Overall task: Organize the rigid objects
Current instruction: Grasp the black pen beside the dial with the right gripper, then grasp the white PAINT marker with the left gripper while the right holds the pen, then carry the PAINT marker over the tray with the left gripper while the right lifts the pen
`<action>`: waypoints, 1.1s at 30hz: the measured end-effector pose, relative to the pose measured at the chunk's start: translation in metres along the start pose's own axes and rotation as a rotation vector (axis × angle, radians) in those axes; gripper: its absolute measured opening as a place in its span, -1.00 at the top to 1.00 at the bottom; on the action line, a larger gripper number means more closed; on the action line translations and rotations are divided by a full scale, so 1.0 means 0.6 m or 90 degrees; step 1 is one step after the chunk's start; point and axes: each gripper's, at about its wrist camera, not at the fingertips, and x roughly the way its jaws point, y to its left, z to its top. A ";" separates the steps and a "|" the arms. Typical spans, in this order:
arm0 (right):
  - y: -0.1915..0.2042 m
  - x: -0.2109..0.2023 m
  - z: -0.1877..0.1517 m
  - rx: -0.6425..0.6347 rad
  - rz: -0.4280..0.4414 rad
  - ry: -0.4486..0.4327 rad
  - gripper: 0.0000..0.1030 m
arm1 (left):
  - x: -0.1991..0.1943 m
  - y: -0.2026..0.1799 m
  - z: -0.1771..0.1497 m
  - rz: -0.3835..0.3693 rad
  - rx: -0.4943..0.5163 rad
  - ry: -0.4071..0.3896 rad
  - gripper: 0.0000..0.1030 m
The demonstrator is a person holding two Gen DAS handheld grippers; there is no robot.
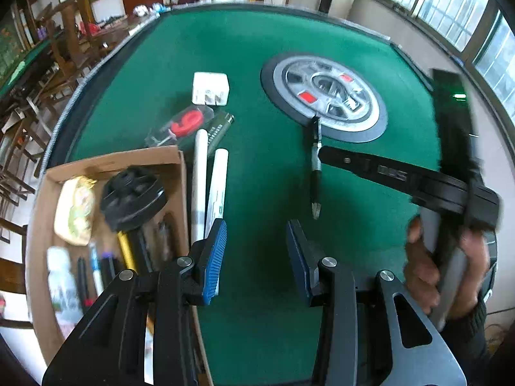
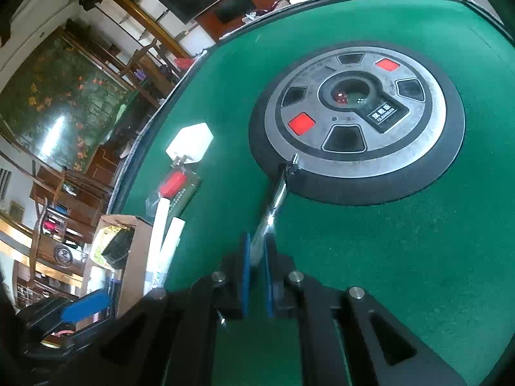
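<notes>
A cardboard box [image 1: 111, 164], already loaded with a black disc-shaped part [image 1: 133, 194], markers and a bottle, is seen at the far left, just beside the left gripper [image 1: 256, 257], whose blue pads are spread with nothing between them. Ahead of that gripper, two white tubes [image 1: 209, 173] are laid along the box's outer wall, with a red packaged item [image 1: 185, 122] and a white adapter [image 1: 210, 88] beyond them on the green table [image 1: 257, 51]. Further right, a pen-like tool [image 1: 316, 167] is pinched at its near end by the right gripper [image 2: 256, 276], its pads pressed together on the shaft; its far tip is seen at the rim of the round control panel [image 2: 357, 122] ahead. The right gripper is held by a hand [image 1: 428, 273] at the far right.

The step in hand is judged to be the pickup of the pen-like tool. A lift clear of the panel's rim, then a carry leftward over the tubes and the box wall, would be called for. Open felt is left between the grippers; beside the box, room is tight.
</notes>
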 end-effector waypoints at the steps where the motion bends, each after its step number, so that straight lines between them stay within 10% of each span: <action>1: -0.001 0.002 0.000 0.003 0.003 0.002 0.72 | 0.014 0.001 0.008 0.000 -0.002 0.008 0.26; 17: -0.016 -0.012 -0.005 0.013 0.006 0.001 0.53 | 0.109 0.024 0.065 0.063 -0.026 0.101 0.26; 20: -0.017 -0.009 -0.006 0.012 0.003 0.006 0.53 | 0.110 0.014 0.062 0.081 -0.017 0.099 0.56; 33: 0.041 0.011 -0.017 -0.090 -0.108 -0.030 0.38 | 0.072 0.006 -0.026 -0.018 -0.092 0.075 0.73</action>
